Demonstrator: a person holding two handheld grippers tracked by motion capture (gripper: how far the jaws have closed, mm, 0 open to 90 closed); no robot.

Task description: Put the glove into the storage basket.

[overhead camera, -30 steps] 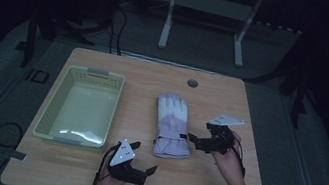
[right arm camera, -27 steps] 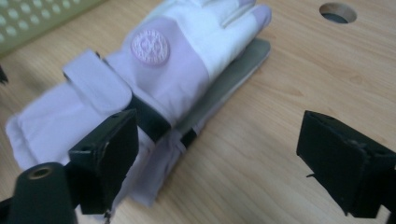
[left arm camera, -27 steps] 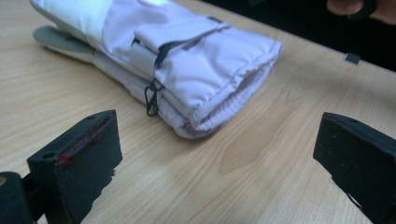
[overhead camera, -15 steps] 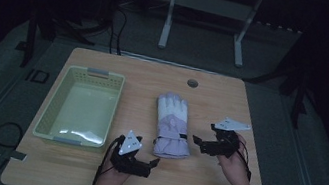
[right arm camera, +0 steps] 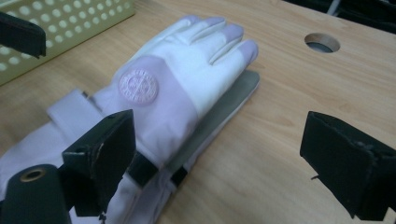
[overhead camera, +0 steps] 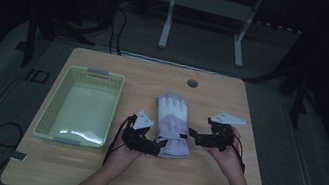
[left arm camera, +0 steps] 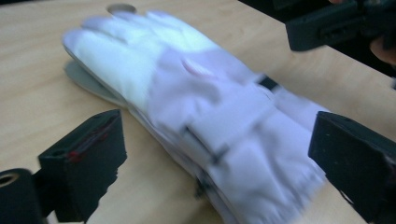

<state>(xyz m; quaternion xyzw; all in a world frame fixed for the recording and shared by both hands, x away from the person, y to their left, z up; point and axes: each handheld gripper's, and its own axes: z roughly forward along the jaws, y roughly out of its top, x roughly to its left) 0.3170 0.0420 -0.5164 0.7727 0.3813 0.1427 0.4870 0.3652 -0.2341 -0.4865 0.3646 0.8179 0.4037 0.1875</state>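
High view: glove flat between left claw and right claw; both jaws apart, ungripped.

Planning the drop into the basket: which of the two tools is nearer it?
The left tool, at the glove's cuff, with the green basket just beside it; the right tool sits across the glove.

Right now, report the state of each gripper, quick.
Left gripper: open, holding nothing, jaws either side of the glove cuff.
Right gripper: open, holding nothing, beside the glove.
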